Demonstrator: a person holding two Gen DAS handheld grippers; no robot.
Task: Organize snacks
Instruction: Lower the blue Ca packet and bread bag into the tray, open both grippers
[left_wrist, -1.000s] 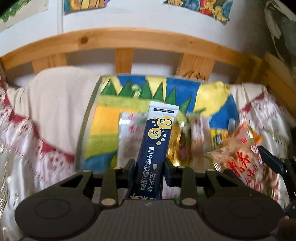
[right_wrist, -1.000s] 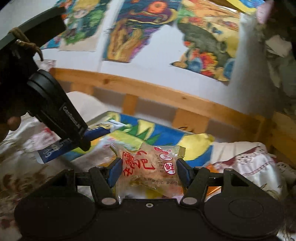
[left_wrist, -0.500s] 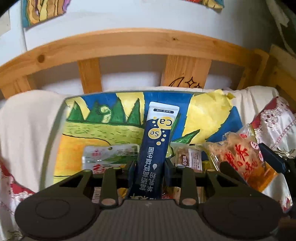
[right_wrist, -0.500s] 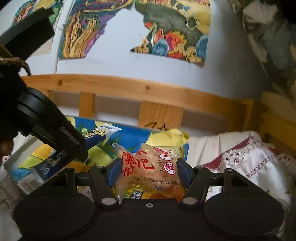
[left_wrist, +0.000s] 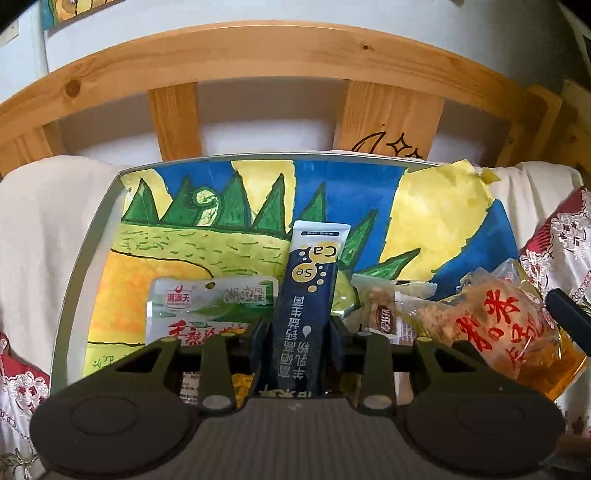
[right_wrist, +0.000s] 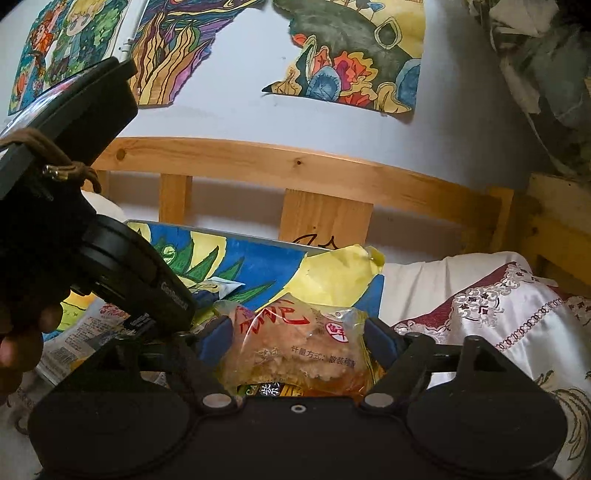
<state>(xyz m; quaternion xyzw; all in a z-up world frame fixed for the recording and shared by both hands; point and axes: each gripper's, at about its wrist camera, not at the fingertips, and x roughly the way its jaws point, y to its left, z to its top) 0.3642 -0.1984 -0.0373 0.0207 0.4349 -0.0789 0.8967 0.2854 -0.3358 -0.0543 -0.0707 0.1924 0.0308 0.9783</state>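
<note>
The left gripper, jaws opening, is holding a navy "Ca Se" sachet over the tray's near edge; the right gripper is opening around a clear red-lettered bun pack.

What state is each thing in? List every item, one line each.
left claw: jaws opening, touching the blue sachet on both sides.
blue sachet: sealed, upright in the left claw, over the tray.
right claw: jaws opening, clear of the bun packet.
bun packet: sealed, sitting loose between the right claw's jaws.
tray: lined with a painted picture, holding snacks.
green-white packet: sealed, lying flat in the tray.
</note>
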